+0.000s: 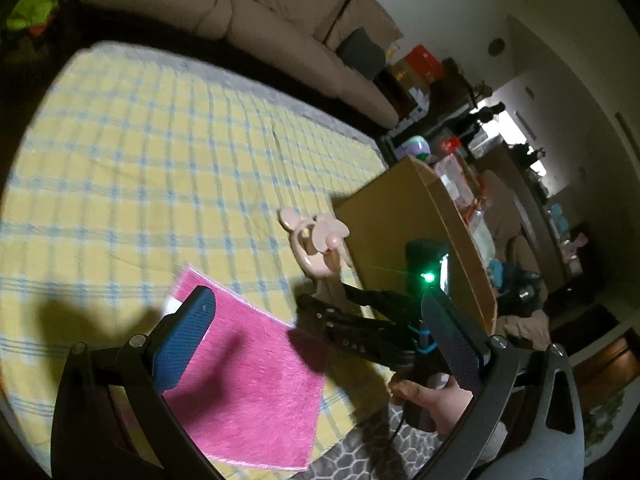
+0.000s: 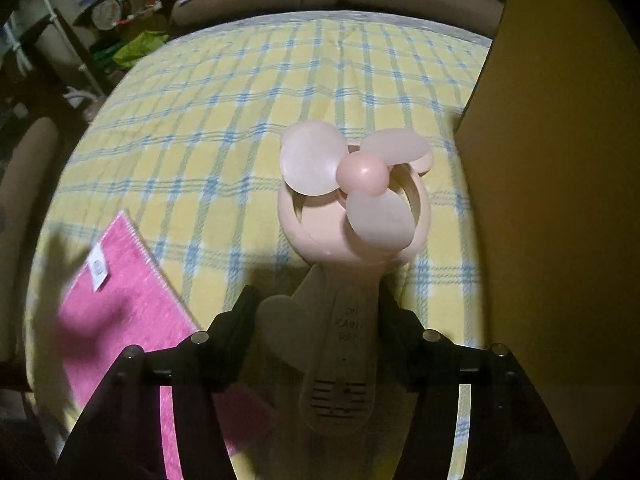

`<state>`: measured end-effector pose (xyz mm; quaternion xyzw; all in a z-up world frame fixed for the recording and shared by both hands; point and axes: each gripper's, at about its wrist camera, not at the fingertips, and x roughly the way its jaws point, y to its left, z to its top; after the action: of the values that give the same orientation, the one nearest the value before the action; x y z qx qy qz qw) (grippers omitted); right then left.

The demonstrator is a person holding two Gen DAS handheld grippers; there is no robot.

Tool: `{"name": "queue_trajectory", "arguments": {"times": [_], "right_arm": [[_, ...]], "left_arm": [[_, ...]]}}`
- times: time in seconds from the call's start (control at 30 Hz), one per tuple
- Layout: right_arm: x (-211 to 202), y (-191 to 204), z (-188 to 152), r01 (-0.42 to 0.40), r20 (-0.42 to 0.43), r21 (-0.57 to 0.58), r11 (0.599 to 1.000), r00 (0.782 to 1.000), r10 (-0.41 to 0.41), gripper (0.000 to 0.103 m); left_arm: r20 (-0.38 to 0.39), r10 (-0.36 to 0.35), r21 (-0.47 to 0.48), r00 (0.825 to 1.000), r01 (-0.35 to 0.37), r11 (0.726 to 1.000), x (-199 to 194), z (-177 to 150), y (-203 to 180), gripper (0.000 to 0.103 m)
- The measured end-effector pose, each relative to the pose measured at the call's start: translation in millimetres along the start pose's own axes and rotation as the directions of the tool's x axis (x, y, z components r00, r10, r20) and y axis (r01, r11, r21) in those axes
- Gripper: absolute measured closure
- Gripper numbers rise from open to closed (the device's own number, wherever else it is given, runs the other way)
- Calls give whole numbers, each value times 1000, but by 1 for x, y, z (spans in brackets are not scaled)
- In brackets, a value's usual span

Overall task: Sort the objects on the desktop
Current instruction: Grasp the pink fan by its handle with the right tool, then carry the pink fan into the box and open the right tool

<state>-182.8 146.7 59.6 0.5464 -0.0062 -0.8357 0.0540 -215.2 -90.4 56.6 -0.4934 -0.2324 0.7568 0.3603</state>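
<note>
Pink hand fan (image 2: 352,208), three pale blades, handle clamped by right tongs (image 2: 316,320); left tongs (image 1: 320,320) wide.

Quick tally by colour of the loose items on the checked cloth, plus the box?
Pink: 2, the handheld fan and the fuzzy cloth
Brown: 1, the cardboard box
Total: 3

The left hand-held gripper (image 1: 316,340) hangs with its jaws spread wide, nothing between them. The right hand-held gripper (image 2: 316,312) points steeply down, jaws pressed on a fan handle (image 2: 340,344). A hand (image 1: 436,400) grips its stock.
</note>
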Motion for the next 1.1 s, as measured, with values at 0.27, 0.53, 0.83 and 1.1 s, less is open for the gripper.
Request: {"name": "queue_trajectory", "arguments": {"times": [0.27, 0.53, 0.83, 1.1], "right_arm": [[-10, -6, -16, -279, 72, 150, 949, 960, 271, 44], [-25, 16, -37, -473, 102, 173, 864, 881, 462, 44], [-39, 40, -39, -487, 100, 105, 867, 873, 478, 44], [-118, 38, -32, -473, 209, -32, 880, 858, 469, 44]], "left_arm": [[-120, -190, -196, 974, 164, 967, 70, -14, 24, 0], [-140, -92, -123, 986, 75, 990, 83, -20, 30, 61], [-70, -174, -171, 982, 160, 972, 65, -21, 32, 72], [32, -304, -82, 952, 305, 949, 24, 10, -43, 71]]}}
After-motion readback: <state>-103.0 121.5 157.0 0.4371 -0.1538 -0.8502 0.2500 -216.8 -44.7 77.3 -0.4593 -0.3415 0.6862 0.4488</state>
